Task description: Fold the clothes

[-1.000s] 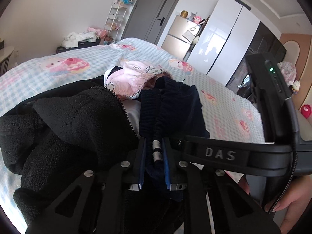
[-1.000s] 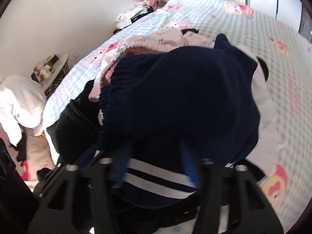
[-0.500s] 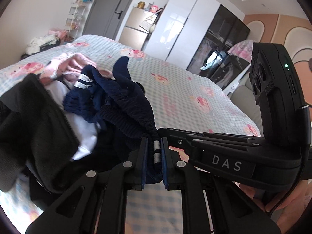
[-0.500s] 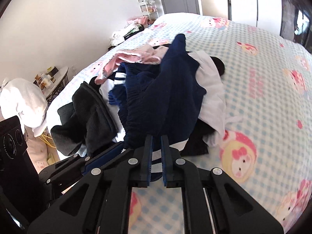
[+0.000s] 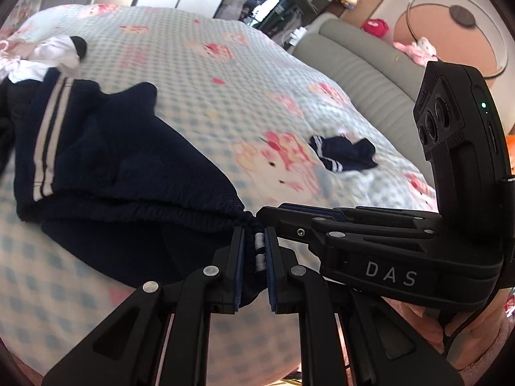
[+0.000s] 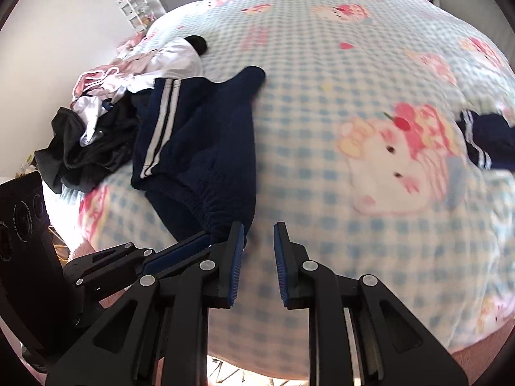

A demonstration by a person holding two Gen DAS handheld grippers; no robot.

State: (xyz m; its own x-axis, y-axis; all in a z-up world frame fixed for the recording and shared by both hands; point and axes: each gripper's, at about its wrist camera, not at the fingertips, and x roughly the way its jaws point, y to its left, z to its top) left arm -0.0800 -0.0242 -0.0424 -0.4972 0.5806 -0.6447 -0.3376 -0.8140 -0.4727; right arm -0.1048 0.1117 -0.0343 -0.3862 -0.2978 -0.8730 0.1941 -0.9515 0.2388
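Navy trousers (image 5: pixel 122 173) now off the pile, left gripper (image 5: pixel 254 257) clamping waistband, right gripper (image 6: pixel 256 257) newly open, empty.

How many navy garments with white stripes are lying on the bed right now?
2: the navy pants near the bed's edge, waistband pinched by the left gripper, and a small navy piece farther right. The clothes pile may hide more.

2 close wrist views, sharing navy garment (image 5: pixel 122 173) (image 6: pixel 206 148), bed (image 5: pixel 225 64) (image 6: pixel 354 64)

Grey headboard (image 5: pixel 363 61), pink plush (image 5: pixel 415 50), shelf rack (image 6: pixel 136 11).
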